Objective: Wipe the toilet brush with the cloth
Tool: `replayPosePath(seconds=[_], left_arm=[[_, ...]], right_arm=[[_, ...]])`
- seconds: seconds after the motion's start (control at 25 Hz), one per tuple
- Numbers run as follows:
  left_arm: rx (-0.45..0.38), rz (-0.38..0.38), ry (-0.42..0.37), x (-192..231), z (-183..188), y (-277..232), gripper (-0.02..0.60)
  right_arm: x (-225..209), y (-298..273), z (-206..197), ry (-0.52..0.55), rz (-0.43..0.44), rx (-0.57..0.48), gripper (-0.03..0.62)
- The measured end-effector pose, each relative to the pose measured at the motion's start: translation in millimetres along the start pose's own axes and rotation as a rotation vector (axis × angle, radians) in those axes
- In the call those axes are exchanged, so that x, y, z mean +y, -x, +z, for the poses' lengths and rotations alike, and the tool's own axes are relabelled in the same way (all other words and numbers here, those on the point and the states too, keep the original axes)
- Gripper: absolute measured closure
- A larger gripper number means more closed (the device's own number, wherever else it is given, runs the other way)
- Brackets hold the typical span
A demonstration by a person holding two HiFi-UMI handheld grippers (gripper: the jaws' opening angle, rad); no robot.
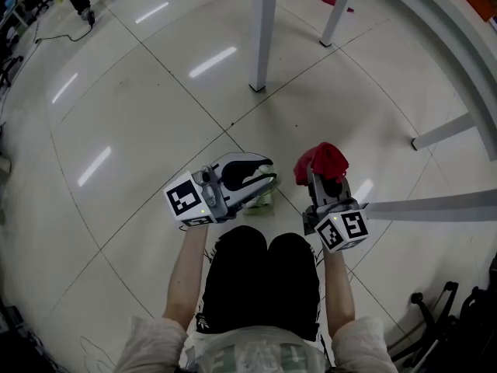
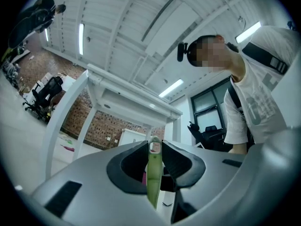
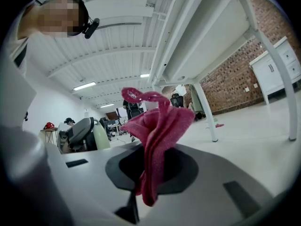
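Left gripper (image 2: 154, 143): fingers clamped on green toilet brush handle (image 2: 153, 178), upright between them.
Right gripper (image 3: 156, 148): fingers clamped on red cloth (image 3: 162, 126), bunched above the tips.
Beyond the fingertips: white table leg (image 1: 262, 33) on tiled floor (image 1: 140, 123).

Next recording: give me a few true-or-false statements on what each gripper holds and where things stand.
1. The right gripper is shut on the red cloth. True.
2. The left gripper is empty. False: its jaws clamp the green toilet brush handle.
3. The cloth is pressed against the brush. False: in the head view the two grippers are apart, with bare floor between them.
4. White table legs stand on the tiled floor ahead of the person. True.
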State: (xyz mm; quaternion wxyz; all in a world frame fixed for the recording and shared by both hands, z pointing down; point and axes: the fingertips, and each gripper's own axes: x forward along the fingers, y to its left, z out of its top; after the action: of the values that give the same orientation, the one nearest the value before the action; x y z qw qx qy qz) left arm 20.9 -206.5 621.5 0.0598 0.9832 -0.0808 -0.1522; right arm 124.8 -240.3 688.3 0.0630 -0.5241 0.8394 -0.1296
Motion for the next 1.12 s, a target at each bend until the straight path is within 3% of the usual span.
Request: replayPosePath(seconds=[0.28, 0.36, 0.48, 0.56, 0.6, 0.72, 0.76, 0.8, 0.92, 1.12], left_arm=[[0.057, 0.032, 0.081, 4, -40, 6, 0.485], [0.041, 0.084, 0.106, 11, -39, 9, 0.485], [0.033, 0.173, 0.065, 11, -23, 15, 0.483], [-0.022, 0.277, 0.029, 17, 4, 27, 0.483], [-0.061, 0.375, 0.022, 27, 18, 38, 0.483], [-0.131, 0.799, 0.028, 71, 39, 90, 0.503], [-0.133, 0.902, 0.018, 79, 38, 105, 0.567], [-0.128, 0.968, 0.001, 84, 35, 115, 0.577], [-0.111, 1.034, -0.037, 87, 27, 130, 0.577], [-0.109, 1.017, -0.063, 94, 19, 132, 0.577]], right_arm=[[5, 3, -6, -0.025, 0.013, 0.001, 0.562], [6, 0, -8, -0.029, 0.017, 0.008, 0.562], [11, 3, -2, -0.008, 0.005, 0.001, 0.563], [14, 1, 10, -0.003, -0.004, -0.018, 0.563], [14, -1, 16, -0.002, -0.014, -0.026, 0.563], [12, -9, 26, 0.012, -0.094, -0.02, 0.562], [13, -11, 25, 0.017, -0.116, -0.013, 0.562], [15, -13, 23, 0.019, -0.13, -0.007, 0.562], [23, -18, 12, 0.02, -0.142, 0.012, 0.563], [20, -28, 9, 0.009, -0.14, 0.023, 0.562]])
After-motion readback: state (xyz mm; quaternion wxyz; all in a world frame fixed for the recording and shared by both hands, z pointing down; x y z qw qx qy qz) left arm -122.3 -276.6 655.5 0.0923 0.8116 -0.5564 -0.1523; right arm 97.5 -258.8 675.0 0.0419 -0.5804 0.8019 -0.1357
